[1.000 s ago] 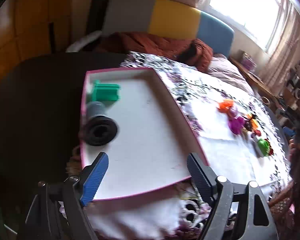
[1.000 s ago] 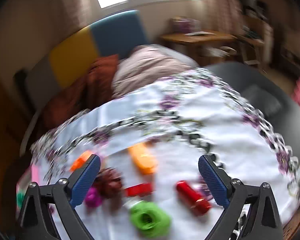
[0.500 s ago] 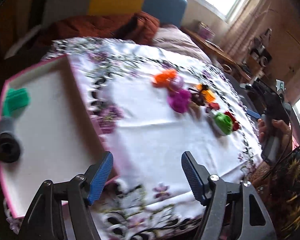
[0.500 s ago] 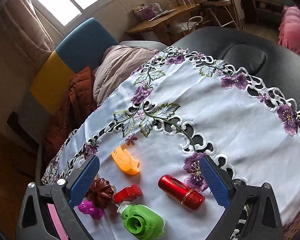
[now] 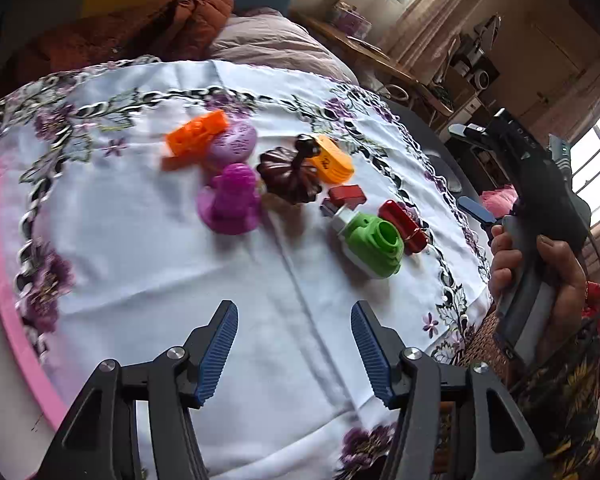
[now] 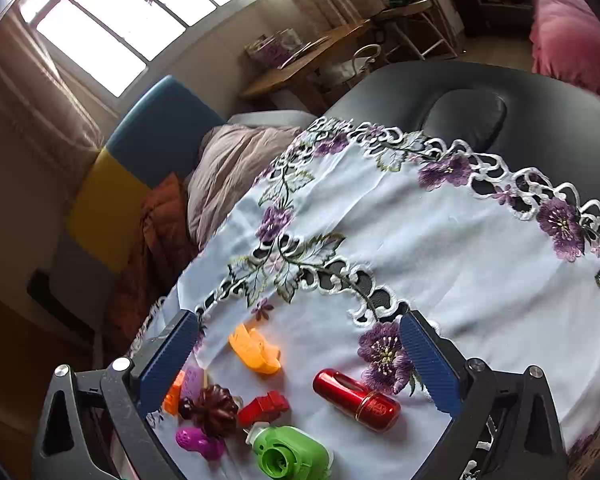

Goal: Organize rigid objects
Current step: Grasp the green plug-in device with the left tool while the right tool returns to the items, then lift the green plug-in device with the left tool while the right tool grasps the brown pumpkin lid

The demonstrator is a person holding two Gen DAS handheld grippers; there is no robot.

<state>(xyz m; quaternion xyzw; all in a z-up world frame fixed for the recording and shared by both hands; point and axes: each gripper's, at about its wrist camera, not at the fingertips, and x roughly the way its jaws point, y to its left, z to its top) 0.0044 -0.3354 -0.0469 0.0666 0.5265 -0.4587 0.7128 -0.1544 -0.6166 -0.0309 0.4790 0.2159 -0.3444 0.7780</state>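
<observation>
Now left tongs (image 5: 294, 344) closing, nothing between, above white cloth (image 5: 148, 248). Right tongs (image 6: 300, 360) wide, empty, over red tube (image 6: 356, 399). Pink tray (image 5: 4, 300) edge only.

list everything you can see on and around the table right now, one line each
orange block: 1, orange, far left of the cluster
lilac disc: 1, pale purple, touching the orange block
magenta figure: 1, magenta, near side of the cluster
pumpkin shape: 1, dark brown, centre
orange clip: 1, orange-yellow, behind the pumpkin shape
red block: 1, red, beside the green piece
green piece: 1, green and white
red cylinder: 1, glossy red, lying down
tablecloth: 1, white with purple flowers
pink tray: 1, pink rim, left edge
left gripper: closing, nothing between its jaws
right gripper: open, nothing held
hand: 1, holding the right gripper's handle
</observation>
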